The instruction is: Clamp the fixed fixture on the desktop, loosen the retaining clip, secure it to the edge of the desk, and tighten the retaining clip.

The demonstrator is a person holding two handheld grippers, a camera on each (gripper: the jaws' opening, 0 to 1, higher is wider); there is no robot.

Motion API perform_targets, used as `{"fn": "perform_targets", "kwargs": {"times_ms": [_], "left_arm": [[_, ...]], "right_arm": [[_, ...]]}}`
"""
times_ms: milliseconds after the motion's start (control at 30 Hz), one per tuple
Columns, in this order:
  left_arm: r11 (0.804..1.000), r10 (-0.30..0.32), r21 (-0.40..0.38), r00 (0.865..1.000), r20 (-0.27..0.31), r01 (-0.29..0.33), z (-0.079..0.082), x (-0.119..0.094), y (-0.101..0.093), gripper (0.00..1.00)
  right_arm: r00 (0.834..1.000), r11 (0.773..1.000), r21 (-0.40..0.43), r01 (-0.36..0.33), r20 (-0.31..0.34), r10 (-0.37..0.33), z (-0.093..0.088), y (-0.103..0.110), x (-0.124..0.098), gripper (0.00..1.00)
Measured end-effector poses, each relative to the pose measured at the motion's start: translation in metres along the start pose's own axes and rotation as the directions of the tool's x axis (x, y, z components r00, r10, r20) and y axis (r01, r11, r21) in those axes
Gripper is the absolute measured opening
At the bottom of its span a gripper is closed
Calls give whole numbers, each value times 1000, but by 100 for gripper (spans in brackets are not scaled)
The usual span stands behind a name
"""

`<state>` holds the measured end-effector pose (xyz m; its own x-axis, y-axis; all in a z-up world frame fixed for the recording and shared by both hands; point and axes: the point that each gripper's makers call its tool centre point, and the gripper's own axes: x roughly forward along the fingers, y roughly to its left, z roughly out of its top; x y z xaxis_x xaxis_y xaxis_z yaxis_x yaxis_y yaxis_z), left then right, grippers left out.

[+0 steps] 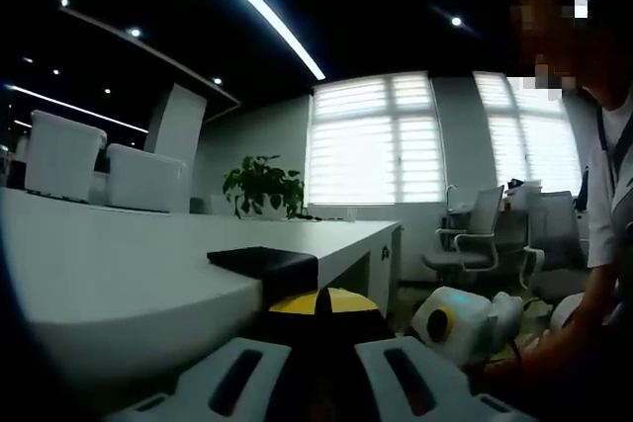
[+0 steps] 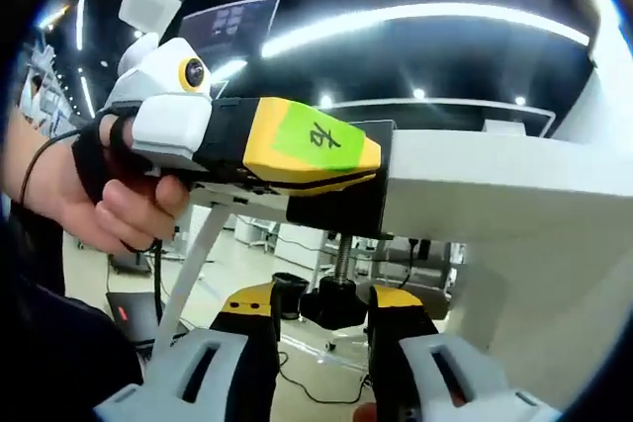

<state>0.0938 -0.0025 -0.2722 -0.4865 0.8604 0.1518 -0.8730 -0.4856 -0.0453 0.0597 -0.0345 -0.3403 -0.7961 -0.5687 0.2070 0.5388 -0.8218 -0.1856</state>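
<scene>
Fixture (image 2: pixel 346 190), a black clamp body, sits on the edge of your white worktop (image 2: pixel 495 195), with its upper plate lying flat on the worktop surface in the left gripper view (image 1: pixel 262 264) and its lower part hanging below the edge in the right gripper view; your left gripper (image 2: pixel 326 155), seen from the side in the right gripper view with its yellow and black jaws and a green label, has its jaws closed on the fixture at the worktop edge, and your hand (image 2: pixel 119 200) wraps its white handle; in the left gripper view the same jaws rise from the bottom of the picture, yellow at the tips, pressed against the black plate; retaining clip (image 2: pixel 336 289), a threaded screw with a black knob under the fixture, stands upright just below the worktop edge; your right gripper (image 2: pixel 324 328) reaches up from beneath, its yellow-topped jaws set narrow on either side of the black knob, touching or nearly touching it, though whether they grip it firmly you cannot tell; in the left gripper view the right gripper (image 1: pixel 465 323) appears low at the right, white with a yellow ring, beside your forearm; beyond the worktop stand a potted plant (image 1: pixel 262 185), white bins (image 1: pixel 99 165), office chairs (image 1: pixel 480 234) and shuttered windows (image 1: pixel 376 140).
</scene>
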Motion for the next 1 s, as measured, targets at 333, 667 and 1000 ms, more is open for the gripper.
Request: {"fn": "perform_targets", "kwargs": {"times_ms": [333,667,1000], "left_arm": [[1000,3,4,1000,1,-3,0,0,-5,1],[1000,0,8,1000,-9,0,-2,0,-9,1],[1000,-2,14,1000,-12,2,-2,-1,-12,1]], "right_arm": [[1000,1000,1,-6,-2,6,-2,-6,2,26],[979,979,16,-202,32,202,0,-1,1,26],[960,960,43,-277,62,274,0,2,2,26]]}}
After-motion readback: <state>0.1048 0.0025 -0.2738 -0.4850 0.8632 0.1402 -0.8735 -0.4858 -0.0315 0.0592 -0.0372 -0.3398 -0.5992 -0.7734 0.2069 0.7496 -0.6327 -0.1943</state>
